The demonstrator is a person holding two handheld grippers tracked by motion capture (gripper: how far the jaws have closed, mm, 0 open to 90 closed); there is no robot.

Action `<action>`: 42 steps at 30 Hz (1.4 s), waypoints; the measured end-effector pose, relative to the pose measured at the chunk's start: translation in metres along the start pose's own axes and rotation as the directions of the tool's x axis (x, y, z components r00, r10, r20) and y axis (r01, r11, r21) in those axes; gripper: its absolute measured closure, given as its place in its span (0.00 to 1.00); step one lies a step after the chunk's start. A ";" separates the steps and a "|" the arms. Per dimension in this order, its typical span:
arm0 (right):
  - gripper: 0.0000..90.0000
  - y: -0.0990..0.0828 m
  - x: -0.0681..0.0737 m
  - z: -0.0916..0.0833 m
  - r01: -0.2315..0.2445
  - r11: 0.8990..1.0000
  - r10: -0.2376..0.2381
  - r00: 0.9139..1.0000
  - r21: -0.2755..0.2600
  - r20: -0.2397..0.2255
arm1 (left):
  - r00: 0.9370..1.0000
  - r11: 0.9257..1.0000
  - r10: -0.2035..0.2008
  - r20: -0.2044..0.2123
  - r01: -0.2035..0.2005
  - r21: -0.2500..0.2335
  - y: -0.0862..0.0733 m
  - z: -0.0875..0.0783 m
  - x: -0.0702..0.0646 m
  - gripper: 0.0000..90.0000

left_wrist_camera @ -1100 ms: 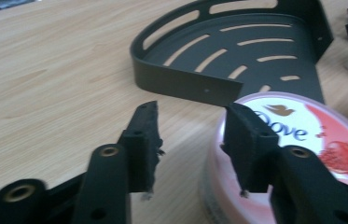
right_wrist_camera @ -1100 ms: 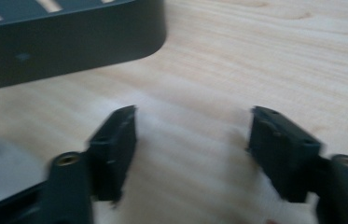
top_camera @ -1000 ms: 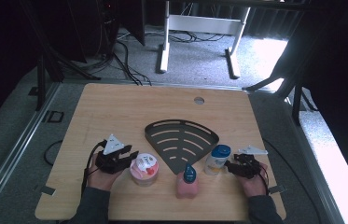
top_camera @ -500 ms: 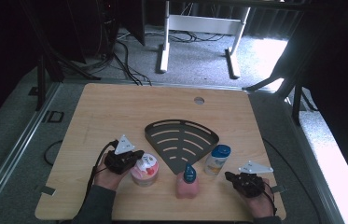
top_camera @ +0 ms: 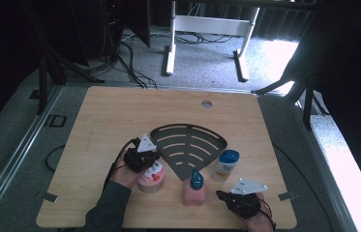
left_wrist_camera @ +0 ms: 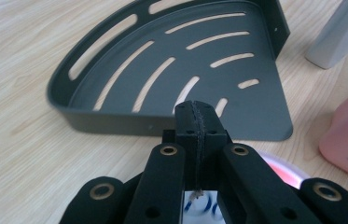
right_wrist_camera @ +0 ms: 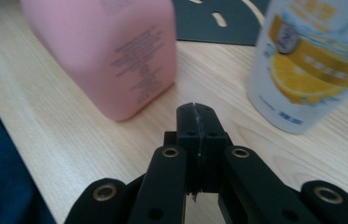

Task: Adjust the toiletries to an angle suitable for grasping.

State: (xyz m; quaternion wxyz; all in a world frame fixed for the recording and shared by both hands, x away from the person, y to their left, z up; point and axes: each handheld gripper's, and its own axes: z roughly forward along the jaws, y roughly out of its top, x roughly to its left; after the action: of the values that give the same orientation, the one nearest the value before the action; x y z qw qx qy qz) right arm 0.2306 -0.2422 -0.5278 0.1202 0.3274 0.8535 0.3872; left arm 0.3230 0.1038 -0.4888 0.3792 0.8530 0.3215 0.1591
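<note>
L gripper (top_camera: 155,160) sits just above the pink-lidded jar (top_camera: 151,178), jaws pressed tight together w/ nothing between them; in the left gripper view they point at the dark corner shelf (left_wrist_camera: 171,70), which lies flat mid-table. R gripper (top_camera: 221,195) is down near the table's front edge, jaws also pressed together, empty. In the right gripper view its tips aim between the pink bottle (right_wrist_camera: 111,51) and the white bottle w/ blue cap (right_wrist_camera: 316,60), touching neither. Both bottles stand upright just beside the shelf's near corner, jar at its left.
</note>
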 end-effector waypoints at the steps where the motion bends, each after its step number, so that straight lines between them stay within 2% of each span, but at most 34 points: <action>1: 1.00 0.000 0.001 0.001 0.000 1.000 0.000 1.000 -0.001 -0.005 | 1.000 1.000 0.004 0.003 -0.004 0.004 0.002 0.002 -0.001 1.00; 7: 1.00 0.003 0.006 0.002 0.015 1.000 -0.016 0.999 -0.021 -0.044 | 0.999 0.999 0.014 0.029 -0.016 0.047 0.001 0.009 -0.005 1.00; 10: 1.00 0.004 0.009 0.004 0.020 1.000 -0.022 0.998 -0.023 -0.063 | 0.999 1.000 -0.005 0.051 0.003 0.030 -0.002 0.006 -0.004 1.00; 16: 1.00 0.009 0.010 0.011 0.032 0.999 -0.034 0.996 -0.026 -0.083 | 0.997 0.999 -0.013 0.071 0.011 0.030 -0.008 0.001 -0.004 1.00; 26: 1.00 0.014 0.010 0.024 0.048 0.999 -0.048 0.995 -0.004 -0.089 | 0.997 0.999 -0.025 0.072 0.023 0.031 -0.025 -0.015 -0.006 1.00; 28: 1.00 0.015 0.010 0.026 0.044 0.999 -0.044 0.994 0.001 -0.102 | 0.998 0.999 -0.016 0.058 0.013 0.045 -0.028 -0.021 -0.007 1.00; 31: 1.00 0.016 0.013 0.028 0.048 0.999 -0.048 0.992 0.002 -0.117 | 0.998 0.999 -0.012 0.062 0.010 0.043 -0.032 -0.025 -0.008 1.00; 42: 1.00 0.034 0.030 0.045 0.121 0.993 -0.120 0.979 -0.003 -0.166 | 0.999 0.999 -0.004 0.051 0.002 0.046 -0.035 -0.028 -0.010 1.00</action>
State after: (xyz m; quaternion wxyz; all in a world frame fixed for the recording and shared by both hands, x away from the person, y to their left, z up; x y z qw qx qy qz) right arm 0.2441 -0.1797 -0.5317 0.0708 0.2421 0.8802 0.4019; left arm 0.2863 0.1303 -0.4963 0.3680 0.8647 0.3165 0.1295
